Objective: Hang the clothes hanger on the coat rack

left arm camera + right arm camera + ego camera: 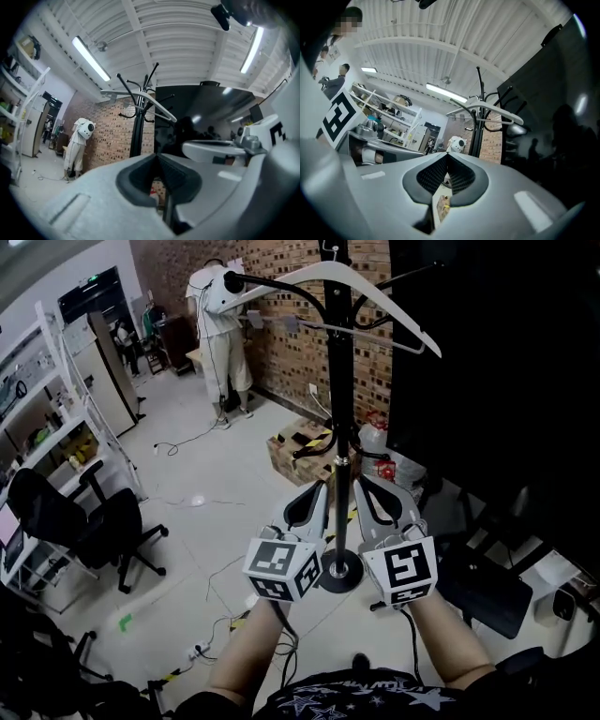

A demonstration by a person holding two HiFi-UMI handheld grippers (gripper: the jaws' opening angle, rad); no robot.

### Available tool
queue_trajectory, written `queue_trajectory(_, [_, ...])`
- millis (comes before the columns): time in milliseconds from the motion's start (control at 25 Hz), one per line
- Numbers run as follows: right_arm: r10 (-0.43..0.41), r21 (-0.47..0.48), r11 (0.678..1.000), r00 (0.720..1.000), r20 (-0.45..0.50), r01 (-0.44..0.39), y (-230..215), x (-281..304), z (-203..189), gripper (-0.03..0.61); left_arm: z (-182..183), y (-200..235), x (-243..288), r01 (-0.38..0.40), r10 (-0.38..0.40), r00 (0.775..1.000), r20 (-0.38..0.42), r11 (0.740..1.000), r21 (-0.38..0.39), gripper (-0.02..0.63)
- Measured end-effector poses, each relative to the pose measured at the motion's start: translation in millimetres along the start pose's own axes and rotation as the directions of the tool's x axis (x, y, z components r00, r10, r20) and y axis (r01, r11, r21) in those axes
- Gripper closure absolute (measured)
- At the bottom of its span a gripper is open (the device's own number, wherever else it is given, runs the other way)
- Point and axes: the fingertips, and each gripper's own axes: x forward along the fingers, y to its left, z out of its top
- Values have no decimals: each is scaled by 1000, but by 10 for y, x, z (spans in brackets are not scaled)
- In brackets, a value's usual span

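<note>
Forearms [251, 641] of the person reach forward from the bottom edge of the head view, and each one carries a gripper.

Left gripper [323, 486]: fingers closed, tips meeting, nothing between them.

Right gripper [357, 483]: fingers closed tip to tip, nothing between them.

The two grippers sit side by side, one on each side of the black pole of the coat rack [339, 381]. They are close to the pole, low on the rack, over its round base on the floor [216, 484]. Whether either one touches the pole cannot be told.

Clothes hanger [380, 298]: white, with a crossbar under its shoulders. It hangs at the top of the coat rack with its middle against the pole. Which hook carries it cannot be told. Both grippers are well below it and apart from it, and both gripper views look up at it from underneath.

Surroundings:
- A brick wall [291, 352] runs behind the rack.
- A person in white clothing [220, 329] stands at the wall.
- A cardboard box [292, 454] lies on the floor at the foot of the wall.
- A black office chair [89, 521] stands near the left edge of the floor, just beside white shelves [42, 427].
</note>
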Motion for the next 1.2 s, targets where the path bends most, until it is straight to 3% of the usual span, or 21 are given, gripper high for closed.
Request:
queue_trajectory(200, [40, 59, 998, 994, -101, -34, 219, -129, -432, 571, -452, -11, -168, -35, 31, 997, -75, 998, -53, 609])
queue_trajectory(520, [56, 84, 996, 976, -209, -39, 261, -194, -850, 571, -726, -25, -198, -58, 49, 990, -131, 996, -70, 609])
queue_trajectory(1200, [91, 109, 992, 970, -225, -68, 168, -141, -936, 571, -773, -127, -88, -49, 40, 988, -152, 997, -58, 609])
